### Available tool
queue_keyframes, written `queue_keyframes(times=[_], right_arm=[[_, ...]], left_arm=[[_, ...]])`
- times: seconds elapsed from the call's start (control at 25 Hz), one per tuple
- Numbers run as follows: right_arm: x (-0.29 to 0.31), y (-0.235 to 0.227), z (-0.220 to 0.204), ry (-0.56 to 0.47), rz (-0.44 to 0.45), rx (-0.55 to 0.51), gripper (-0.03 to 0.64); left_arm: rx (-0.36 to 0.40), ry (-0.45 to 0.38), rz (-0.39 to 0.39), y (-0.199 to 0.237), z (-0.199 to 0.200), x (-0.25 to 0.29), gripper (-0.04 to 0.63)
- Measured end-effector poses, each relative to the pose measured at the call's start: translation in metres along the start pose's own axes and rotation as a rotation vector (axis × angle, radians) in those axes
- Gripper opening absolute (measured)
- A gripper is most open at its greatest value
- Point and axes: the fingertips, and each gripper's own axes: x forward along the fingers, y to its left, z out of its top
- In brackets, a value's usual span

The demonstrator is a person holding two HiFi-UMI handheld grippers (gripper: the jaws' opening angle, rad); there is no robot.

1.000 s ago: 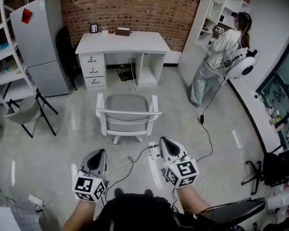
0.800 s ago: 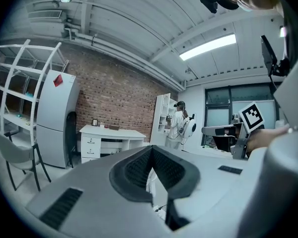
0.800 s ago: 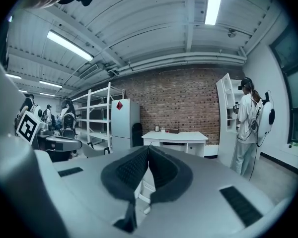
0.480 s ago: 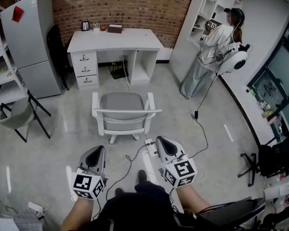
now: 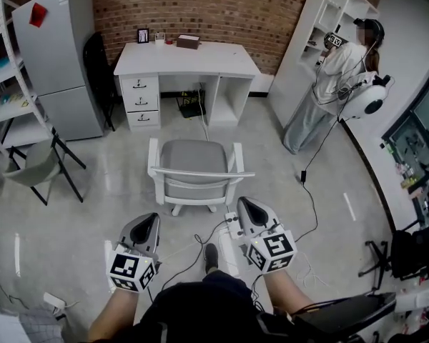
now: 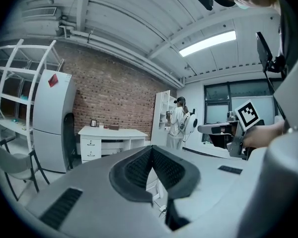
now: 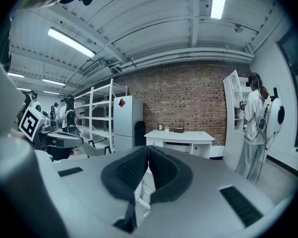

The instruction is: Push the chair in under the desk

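- We are holding the left gripper (image 5: 148, 221) and right gripper (image 5: 245, 209) low in frame, jaws closed, gripping nothing.
- The chair (image 5: 193, 157) is standing mid-frame, well apart from the surface (image 5: 189, 57) (top centre).
- We are planning even pressure on its backrest (image 5: 200, 180), steering it straight under.

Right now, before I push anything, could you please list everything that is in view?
desk: one, white, against the brick wall
chair: one, grey seat and white frame, on the floor before the desk, not under it
fridge: one, grey, left of the desk
folding chair: one, grey, far left
shelf unit: one, white, right of the desk
person: one, light clothes, at the shelf unit
cables: several, black, on the floor
left gripper: one, grey, shut, empty, behind the chair
right gripper: one, grey, shut, empty, behind the chair
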Motion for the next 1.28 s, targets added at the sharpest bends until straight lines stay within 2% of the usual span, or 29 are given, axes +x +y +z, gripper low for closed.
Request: queue_keyframes(times=[0.16,0.52,0.8,0.84,0.96,1.28], right_arm=[[0.022,-0.018,-0.003,0.006,0.015,0.007,0.008],[0.065,-0.072,-0.012,0.033,0.029,0.031,0.009],[0.098,-0.099,-0.03,0.082,0.101,0.017,0.011],[0.102,-0.101,-0.033,0.094,0.116,0.009,0.016],[0.113,-0.104,-0.043,0.133,0.16,-0.022,0.093],[0.135,-0.113,-0.084,0.254,0.281,-0.139,0.165]], left_arm=[[0.011,0.009,0.02,0.007,0.003,0.022,0.006],[0.055,0.075,0.0,0.005,0.002,0.085,0.007],[0.117,0.131,0.021,0.01,-0.001,0.134,0.008],[0.127,0.14,0.025,0.012,-0.003,0.14,0.008],[0.144,0.17,0.028,0.016,-0.009,0.156,0.008],[0.21,0.254,0.03,0.02,-0.032,0.192,0.008]])
